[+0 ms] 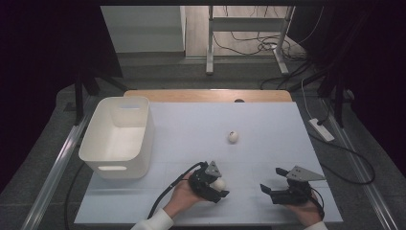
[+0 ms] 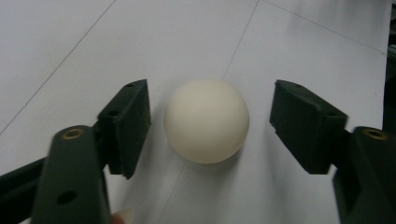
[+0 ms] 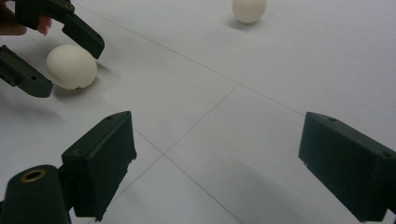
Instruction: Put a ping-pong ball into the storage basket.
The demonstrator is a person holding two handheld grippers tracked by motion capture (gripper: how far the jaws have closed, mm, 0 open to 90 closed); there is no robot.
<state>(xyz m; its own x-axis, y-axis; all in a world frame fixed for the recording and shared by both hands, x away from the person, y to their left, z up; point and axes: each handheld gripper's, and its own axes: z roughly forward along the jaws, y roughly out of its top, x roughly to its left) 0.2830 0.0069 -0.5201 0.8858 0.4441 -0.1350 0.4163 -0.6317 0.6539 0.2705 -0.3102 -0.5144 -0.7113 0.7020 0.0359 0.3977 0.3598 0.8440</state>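
A white egg (image 1: 219, 183) lies on the white table near its front edge, between the jaws of my left gripper (image 1: 219, 187). In the left gripper view the egg (image 2: 207, 120) sits midway between the two black pads, with a small gap on each side, so my left gripper (image 2: 210, 122) is open around it. A second egg (image 1: 233, 137) with a dark mark rests farther back at mid-table. My right gripper (image 1: 269, 179) stands open at the front right with nothing between its jaws. The right gripper view (image 3: 217, 158) takes in both eggs (image 3: 71, 66) (image 3: 249, 9).
A white plastic bin (image 1: 119, 167) stands at the table's left side, open at the top with nothing showing inside. Beyond the table's wooden back edge (image 1: 206, 95) are a desk frame and loose cables on the floor.
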